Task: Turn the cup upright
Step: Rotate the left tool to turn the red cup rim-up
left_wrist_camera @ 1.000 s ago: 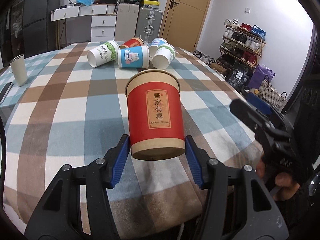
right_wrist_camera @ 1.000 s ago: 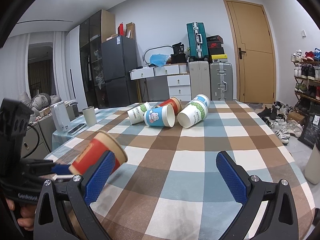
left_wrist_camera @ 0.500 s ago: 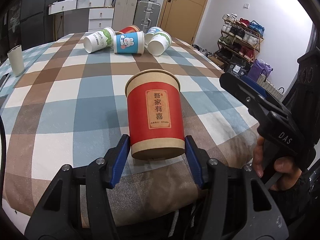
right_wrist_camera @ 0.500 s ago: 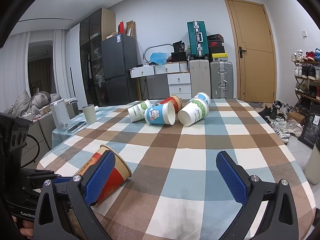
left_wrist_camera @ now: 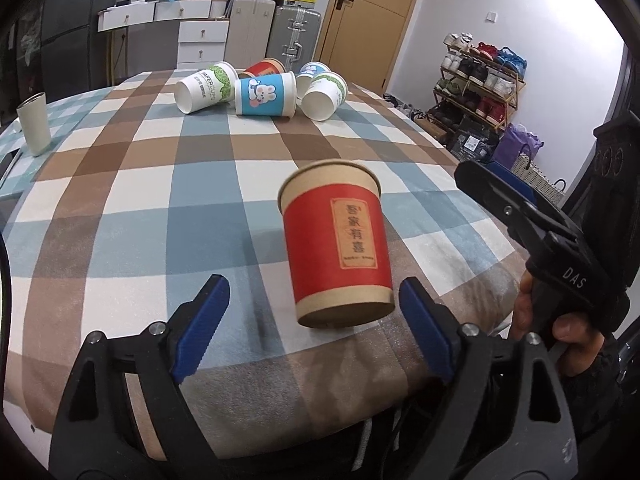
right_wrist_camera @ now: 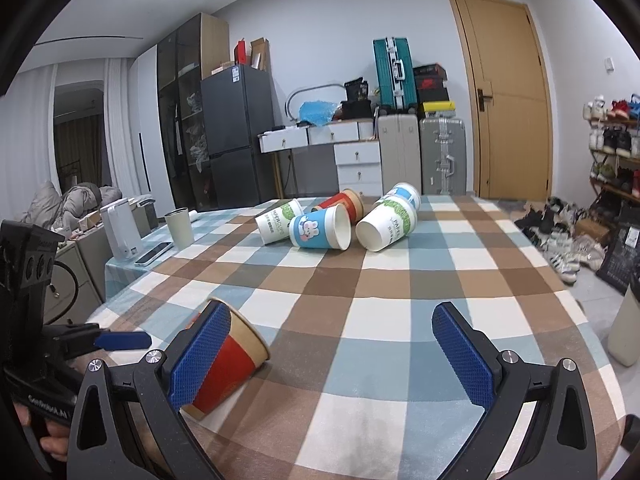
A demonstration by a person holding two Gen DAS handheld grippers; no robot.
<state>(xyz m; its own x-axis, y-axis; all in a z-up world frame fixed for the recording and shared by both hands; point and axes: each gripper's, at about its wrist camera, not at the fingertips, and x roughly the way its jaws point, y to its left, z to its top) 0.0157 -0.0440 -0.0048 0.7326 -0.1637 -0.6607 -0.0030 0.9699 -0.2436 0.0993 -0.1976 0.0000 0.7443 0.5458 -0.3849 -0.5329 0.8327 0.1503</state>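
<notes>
Left wrist view — red cup [left_wrist_camera: 336,248] upright, mouth up, axis near-vertical.

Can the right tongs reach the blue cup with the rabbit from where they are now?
Probably yes. The right tongs are open, hold nothing and point toward the blue rabbit cup, which lies on its side across the table. Only bare checked cloth lies between them; the red cup sits off to the left.

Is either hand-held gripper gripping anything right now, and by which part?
Nothing is held. The left hand-held gripper is open around the red cup, pads clear of it. The right hand-held gripper is open and empty.
</notes>
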